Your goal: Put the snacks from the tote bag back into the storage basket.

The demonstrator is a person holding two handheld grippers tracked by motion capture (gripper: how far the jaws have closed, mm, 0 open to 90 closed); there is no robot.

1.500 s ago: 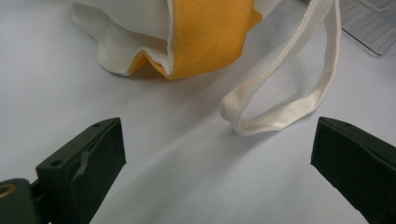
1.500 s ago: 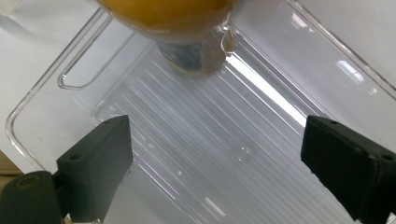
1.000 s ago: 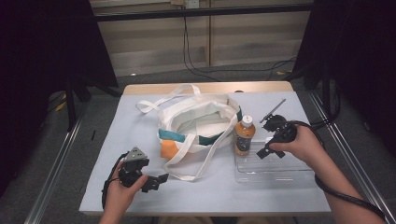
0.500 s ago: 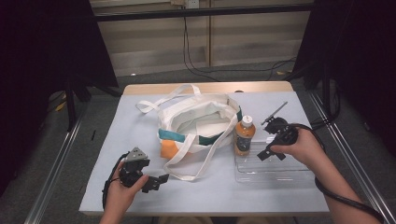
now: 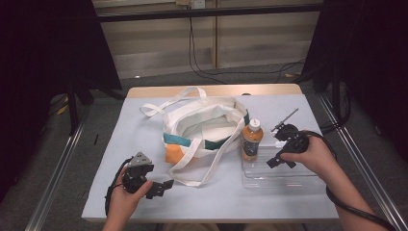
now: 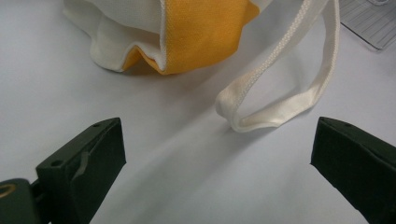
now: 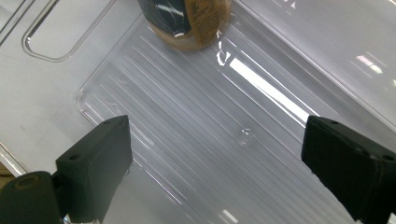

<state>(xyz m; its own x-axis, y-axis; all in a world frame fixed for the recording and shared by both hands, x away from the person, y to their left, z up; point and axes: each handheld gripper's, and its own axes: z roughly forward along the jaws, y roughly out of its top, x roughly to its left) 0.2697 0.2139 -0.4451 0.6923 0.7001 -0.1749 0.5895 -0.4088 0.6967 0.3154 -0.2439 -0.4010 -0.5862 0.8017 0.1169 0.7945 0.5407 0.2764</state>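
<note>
A white cloth tote bag (image 5: 204, 126) with an orange and teal patch lies open mid-table. Its strap loop (image 6: 280, 100) and orange corner (image 6: 205, 35) lie just ahead of my left gripper (image 6: 217, 154), which stands open and empty near the table's front left (image 5: 156, 187). A bottle of amber drink with a white cap (image 5: 251, 139) stands upright at the left end of a clear plastic tray (image 5: 284, 175). My right gripper (image 5: 279, 161) hovers open over that tray (image 7: 196, 140), with the bottle's base (image 7: 191, 21) just ahead of its jaws.
The table has a pale blue-grey top (image 5: 144, 130) with a wooden far edge. Metal rails run along both sides on the floor. Cables trail from each gripper toward the front edge.
The right gripper has drawn slightly back and lower over the tray, away from the bottle. The left gripper and the bag have not moved.
</note>
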